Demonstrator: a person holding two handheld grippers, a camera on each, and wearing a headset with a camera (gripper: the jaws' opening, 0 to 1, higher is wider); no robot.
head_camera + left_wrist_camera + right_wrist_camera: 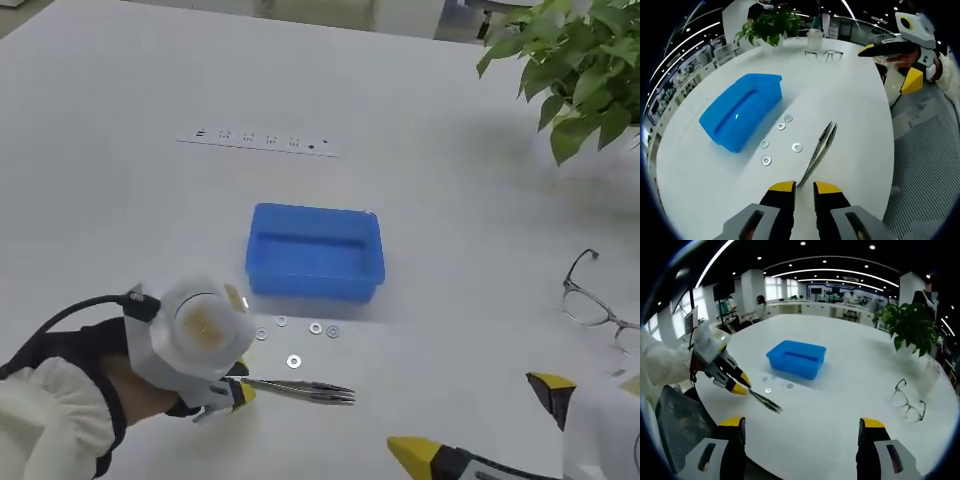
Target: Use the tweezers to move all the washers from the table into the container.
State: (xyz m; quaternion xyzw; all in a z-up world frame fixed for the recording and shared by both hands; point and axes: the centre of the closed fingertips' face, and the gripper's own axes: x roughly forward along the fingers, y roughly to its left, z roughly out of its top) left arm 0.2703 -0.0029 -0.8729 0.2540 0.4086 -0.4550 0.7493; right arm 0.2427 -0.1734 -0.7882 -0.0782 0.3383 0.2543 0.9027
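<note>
The left claw (804, 187) is pressed nearly together, pinching the rear end of the tweezers (821, 145). The tweezers run forward from it, low over the white table (450, 230). Whether their tips touch the surface cannot be told. The right claw (801, 425) is spread wide and grips nothing. It sits well apart to the right, near the table edge, and is cut off at the bottom of the head view.

Five washers (797, 147) lie loose on the table. One is just beside the tweezers' shaft. The other four are in a loose row between the tweezers and the blue container (735, 132). The container stands just beyond the washers, its near wall close to them.

A pair of glasses (590, 300) lies far right, partly cut by the frame edge. A potted plant (580, 60) stands beyond them. A power strip (260, 140) lies beyond the container. Nothing lies between tweezers and washers.

In the head view the left claw's body hides its own fingertips.
</note>
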